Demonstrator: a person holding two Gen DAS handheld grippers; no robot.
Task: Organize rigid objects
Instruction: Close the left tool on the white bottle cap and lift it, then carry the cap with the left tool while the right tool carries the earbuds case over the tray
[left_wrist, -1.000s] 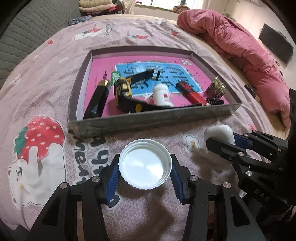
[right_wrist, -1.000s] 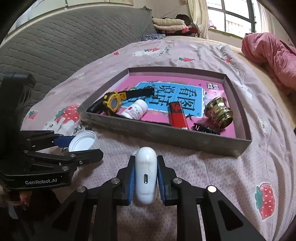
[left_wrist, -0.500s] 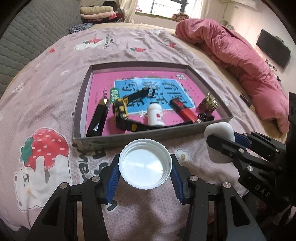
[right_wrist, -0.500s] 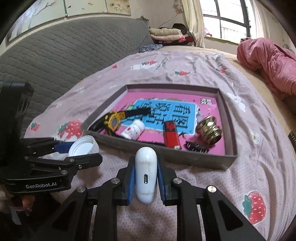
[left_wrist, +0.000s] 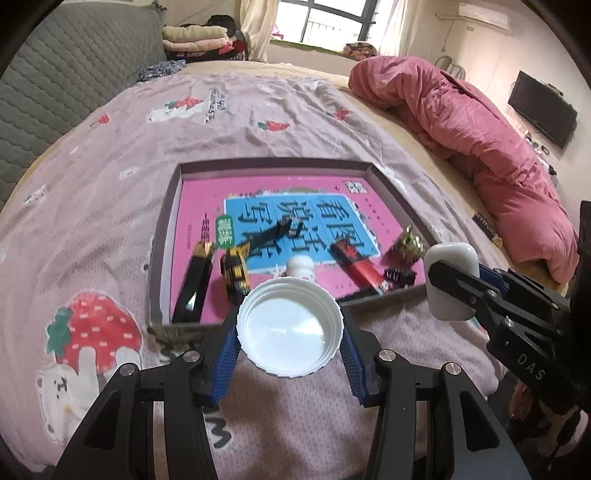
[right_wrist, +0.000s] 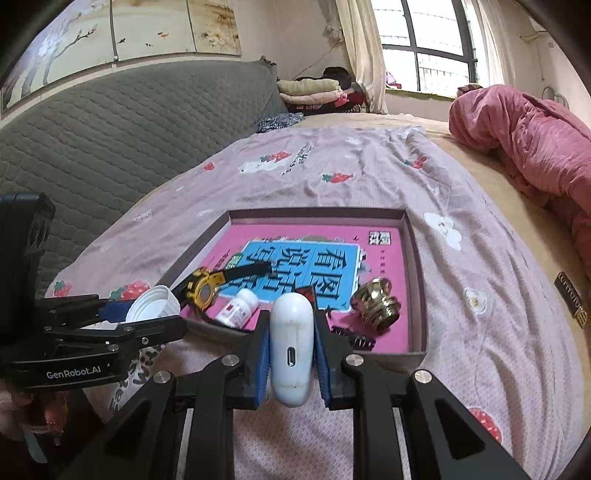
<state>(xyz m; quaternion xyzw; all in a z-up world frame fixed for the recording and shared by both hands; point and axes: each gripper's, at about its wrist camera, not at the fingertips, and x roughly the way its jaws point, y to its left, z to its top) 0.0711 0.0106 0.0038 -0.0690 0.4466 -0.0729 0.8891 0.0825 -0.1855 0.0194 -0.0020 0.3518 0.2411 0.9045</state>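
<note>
Above a bed (left_wrist: 258, 122) spread with a strawberry-print sheet, two grippers each carry a find for sorting. Left gripper (left_wrist: 290, 330) pinches a white cap (left_wrist: 290, 328) by its ribbed rim, hollow side facing the camera, at the near wall of the tray (left_wrist: 266, 164). Right gripper (right_wrist: 291, 350) is pressed tight on the flat sides of a white case (right_wrist: 291, 347), an oval pod whose long axis runs along the fingers, rounded end pointing toward the tray, its port facing the camera. In the left view the case stands upright just past the tray's near right corner.

Inside the grey-walled tray a pink-and-blue booklet (right_wrist: 314, 258) lines the floor. On it lie a yellow-and-black watch (right_wrist: 205, 290) with strap stretched toward the middle, a small white bottle (right_wrist: 238, 308) on its side, a red lighter (left_wrist: 356, 260), a brass fitting (right_wrist: 376, 302), a dark hair clip (right_wrist: 352, 339), and a long black item with a gold tip (left_wrist: 195, 280) by the left wall, pointing toward the far wall. A pink duvet (left_wrist: 461, 122) is heaped along the bed's right side.
</note>
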